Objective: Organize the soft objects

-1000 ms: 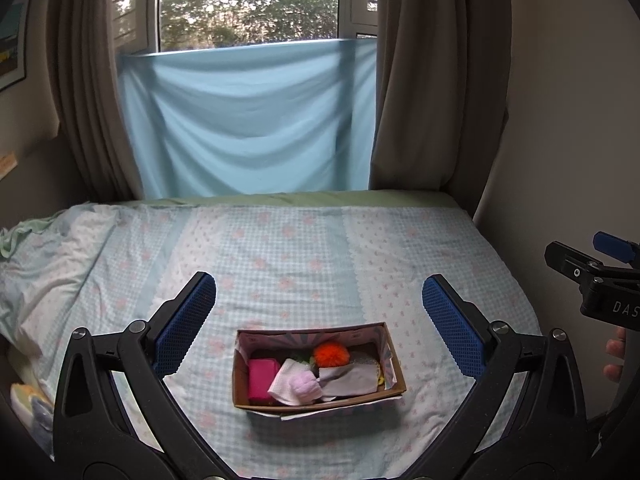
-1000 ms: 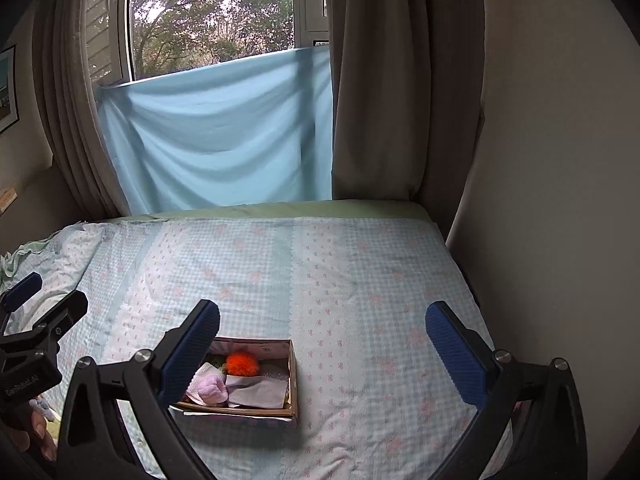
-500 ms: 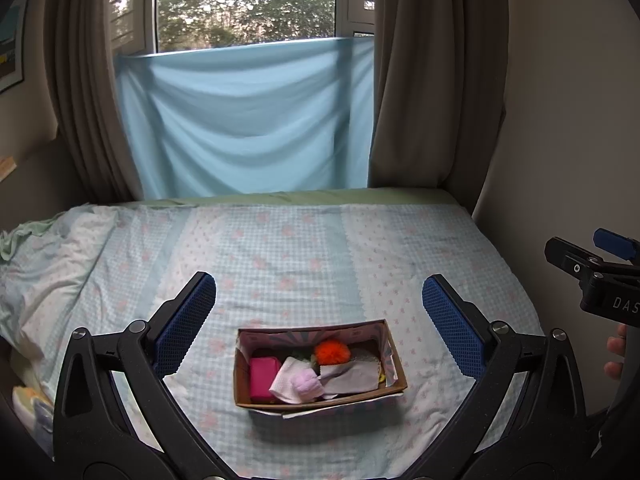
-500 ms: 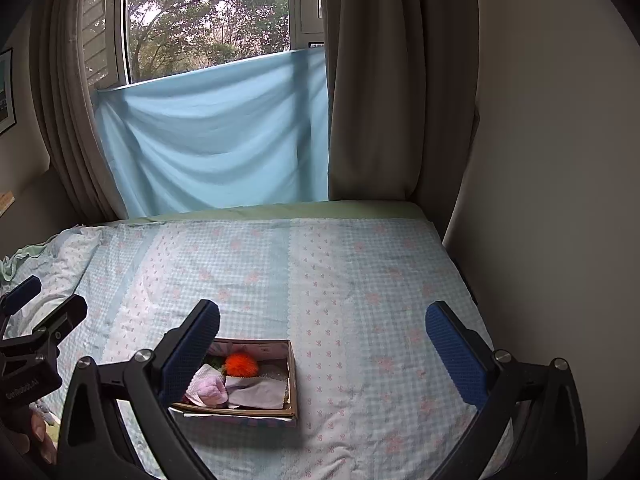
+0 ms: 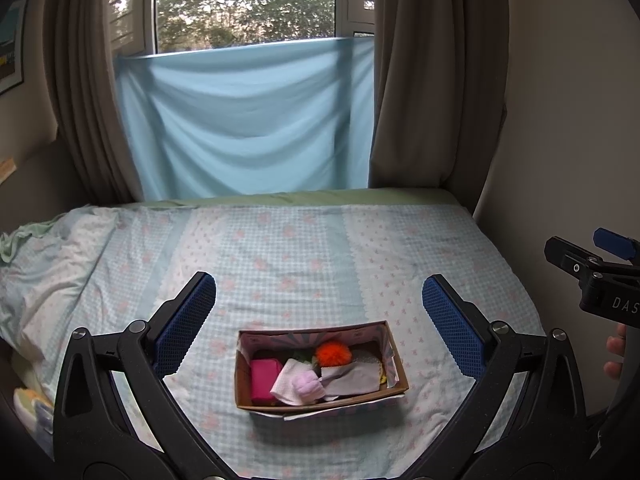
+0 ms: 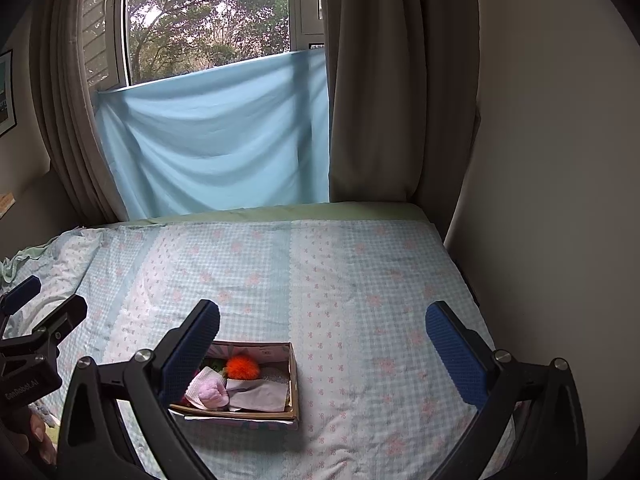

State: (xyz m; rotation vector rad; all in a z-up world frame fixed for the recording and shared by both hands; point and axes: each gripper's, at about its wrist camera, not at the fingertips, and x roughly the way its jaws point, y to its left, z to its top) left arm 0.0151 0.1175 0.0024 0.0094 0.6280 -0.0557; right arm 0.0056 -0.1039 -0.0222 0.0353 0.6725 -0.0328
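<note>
Both grippers wide open, empty: left gripper (image 5: 319,320), right gripper (image 6: 323,344); nothing shifted over the last second, so no pick started; box (image 5: 394,370) sits on the bed (image 5: 280,248), soft items packed inside; only left view shows the pink block (image 5: 264,378); right finger hides it.

Curtained window (image 5: 248,4) behind checked bed (image 5: 304,248)

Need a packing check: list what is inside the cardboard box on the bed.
Inside the cardboard box: an orange pompom, a magenta block, a white cloth under a pale pink soft item, and a grey cloth. Whatever lies beneath them is covered.
</note>
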